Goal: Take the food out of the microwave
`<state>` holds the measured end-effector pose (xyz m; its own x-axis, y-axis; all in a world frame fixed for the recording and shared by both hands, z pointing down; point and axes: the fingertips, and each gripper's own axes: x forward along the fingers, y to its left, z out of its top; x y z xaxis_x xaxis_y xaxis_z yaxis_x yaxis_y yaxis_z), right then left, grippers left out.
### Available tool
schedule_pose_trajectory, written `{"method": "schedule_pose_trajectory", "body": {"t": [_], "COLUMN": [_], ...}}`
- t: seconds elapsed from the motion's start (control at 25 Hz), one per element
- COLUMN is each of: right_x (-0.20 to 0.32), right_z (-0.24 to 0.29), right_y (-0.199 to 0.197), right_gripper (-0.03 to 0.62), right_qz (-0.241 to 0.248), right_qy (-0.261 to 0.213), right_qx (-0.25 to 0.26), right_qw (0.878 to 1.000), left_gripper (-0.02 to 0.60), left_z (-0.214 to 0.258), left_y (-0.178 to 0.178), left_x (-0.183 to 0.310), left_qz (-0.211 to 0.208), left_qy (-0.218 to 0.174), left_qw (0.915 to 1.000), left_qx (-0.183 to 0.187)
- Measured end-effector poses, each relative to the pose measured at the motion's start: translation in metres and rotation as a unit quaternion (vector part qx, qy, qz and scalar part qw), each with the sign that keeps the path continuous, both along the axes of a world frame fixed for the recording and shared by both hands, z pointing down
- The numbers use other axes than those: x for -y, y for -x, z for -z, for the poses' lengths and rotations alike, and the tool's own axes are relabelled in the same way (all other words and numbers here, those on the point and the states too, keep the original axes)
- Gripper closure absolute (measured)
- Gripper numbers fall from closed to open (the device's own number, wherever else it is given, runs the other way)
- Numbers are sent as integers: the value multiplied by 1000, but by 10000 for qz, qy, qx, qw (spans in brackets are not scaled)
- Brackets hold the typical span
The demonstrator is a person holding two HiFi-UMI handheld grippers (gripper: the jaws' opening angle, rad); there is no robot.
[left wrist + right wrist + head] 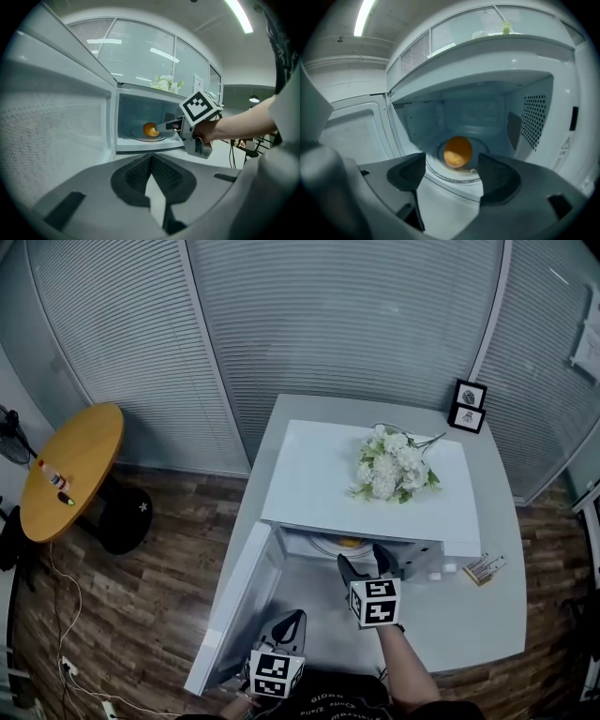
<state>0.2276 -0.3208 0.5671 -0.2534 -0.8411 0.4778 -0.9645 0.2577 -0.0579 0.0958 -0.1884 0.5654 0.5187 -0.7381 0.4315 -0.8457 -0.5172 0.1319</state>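
Food: we see one round orange lump, the food (458, 151). It is smooth and a little glossy, with a pale glint low on its near side. We cannot tell what kind of food it is.
Where it sits: it rests on the round plate (438, 174) in the middle of the microwave (319, 460) floor, a little towards the far side of the plate. Nothing else lies on the plate.
Microwave: it is white and stands on the grey tabletop (487, 615). Its door (230, 610) is swung wide open to the left. The cavity is pale, with a perforated panel on the right wall.
Right tongs: our right tongs (451, 164) have their jaws wide apart and nothing between the pads. They reach into the mouth of the microwave, with the tips over the near rim of the plate. The food lies just beyond the tips, in line with the gap. In the left gripper view one tip comes up right beside the food, but we cannot tell whether it touches.
Left tongs: our left tongs (151, 161) have their jaws together at the tips and are empty. We hold them back on the near side, close to the open door and facing the cavity.
On top: white flowers (392, 465) lie on the microwave, towards its right.
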Motion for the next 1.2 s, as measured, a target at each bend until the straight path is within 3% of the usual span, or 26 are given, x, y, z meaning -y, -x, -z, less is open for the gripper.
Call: {"method": "schedule_pose_trajectory", "body": {"t": [0.88,1.2], "right_x": [57,62], "right_z": [-38,-45], "right_y": [6,1], "right_gripper": [239,241], "right_qz": [151,194], "right_qy": [571,576], "right_qx": [-402,-734], "right_qw": [9974,9955], "left_gripper": [574,574], "left_z": [-11,-14], "left_y": [18,21], "left_x": [1,2], "left_qz": [418,500], "left_qy": [229,307], "left_qw": [9987,9982], "left_qx": [191,157]}}
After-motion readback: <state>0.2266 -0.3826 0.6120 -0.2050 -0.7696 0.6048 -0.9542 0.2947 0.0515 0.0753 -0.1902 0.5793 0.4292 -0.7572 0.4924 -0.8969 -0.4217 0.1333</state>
